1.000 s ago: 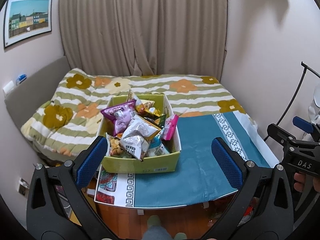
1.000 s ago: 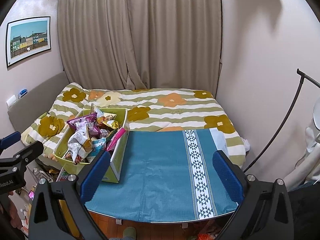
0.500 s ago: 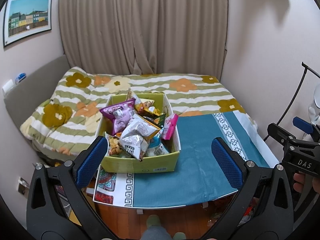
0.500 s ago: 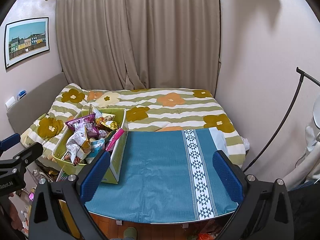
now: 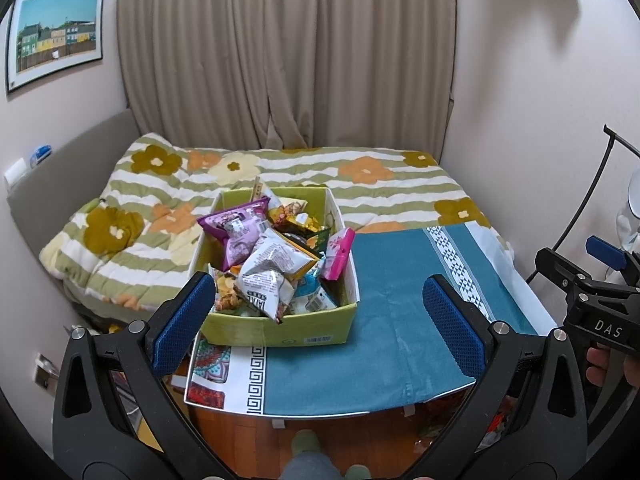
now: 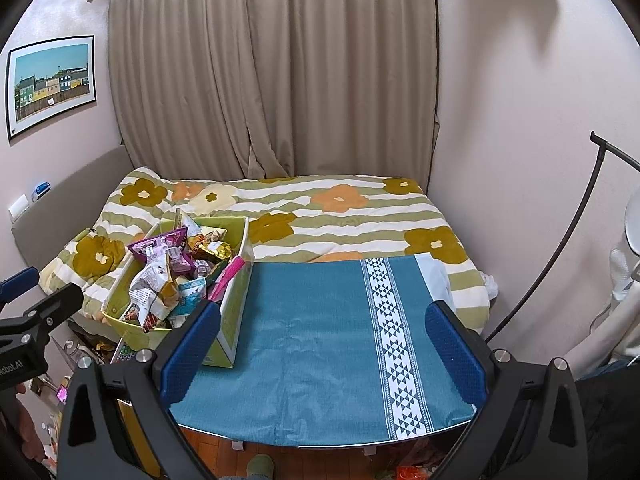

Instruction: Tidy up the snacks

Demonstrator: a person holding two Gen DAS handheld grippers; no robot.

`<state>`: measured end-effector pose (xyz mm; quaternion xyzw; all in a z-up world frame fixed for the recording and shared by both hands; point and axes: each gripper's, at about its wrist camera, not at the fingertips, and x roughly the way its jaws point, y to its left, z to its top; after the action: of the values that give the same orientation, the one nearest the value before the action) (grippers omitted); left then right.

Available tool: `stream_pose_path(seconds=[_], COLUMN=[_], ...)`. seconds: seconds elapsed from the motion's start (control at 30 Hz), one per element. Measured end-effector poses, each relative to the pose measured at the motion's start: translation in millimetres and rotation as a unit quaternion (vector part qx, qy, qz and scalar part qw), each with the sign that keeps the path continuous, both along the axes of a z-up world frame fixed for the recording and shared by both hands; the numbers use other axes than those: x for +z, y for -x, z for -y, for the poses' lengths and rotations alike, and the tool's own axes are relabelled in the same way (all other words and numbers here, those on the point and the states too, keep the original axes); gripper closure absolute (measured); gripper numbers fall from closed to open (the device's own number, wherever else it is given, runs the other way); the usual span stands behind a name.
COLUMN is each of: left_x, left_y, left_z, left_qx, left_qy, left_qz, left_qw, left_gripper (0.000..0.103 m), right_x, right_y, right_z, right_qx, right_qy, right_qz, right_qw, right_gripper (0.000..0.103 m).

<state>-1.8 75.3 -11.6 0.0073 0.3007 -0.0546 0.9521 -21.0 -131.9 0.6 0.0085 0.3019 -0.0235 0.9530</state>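
A yellow-green cardboard box (image 5: 280, 330) heaped with snack bags stands on the left part of a table under a teal cloth (image 5: 400, 320). On top lie a purple bag (image 5: 240, 232), a silver bag (image 5: 272, 268) and a pink pack (image 5: 339, 254). The box also shows in the right wrist view (image 6: 230, 320), left of the bare teal cloth (image 6: 320, 340). My left gripper (image 5: 318, 316) is open and empty, held above the table's near edge in front of the box. My right gripper (image 6: 322, 344) is open and empty above the cloth, right of the box.
A bed with a flower-striped quilt (image 5: 360, 176) lies behind the table, with curtains (image 5: 288, 56) beyond. A black lamp stand (image 6: 560, 248) leans at the right wall. Clutter lies on the wooden floor (image 5: 320, 428) under the table's near edge. A framed picture (image 5: 56, 36) hangs at left.
Both views have shifted only slightly; the box sits a little lower and nearer in the left wrist view. Both grippers stay open and empty.
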Motion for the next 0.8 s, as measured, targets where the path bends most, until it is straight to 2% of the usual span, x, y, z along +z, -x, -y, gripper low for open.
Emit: stream_pose_path(seconds=[0.8], left_x=[6.0], left_y=[7.5], left_z=[7.8], left_qx=[0.013], left_qy=[-0.002], left_qz=[0.015], left_qw=[0.9998], left_gripper=[0.0], right_x=[1.8], right_y=[-1.8], right_z=[-5.5], right_qx=[-0.001], right_qy=[-0.005], right_qz=[0.007], right_qw=[1.0], right_gripper=[0.001])
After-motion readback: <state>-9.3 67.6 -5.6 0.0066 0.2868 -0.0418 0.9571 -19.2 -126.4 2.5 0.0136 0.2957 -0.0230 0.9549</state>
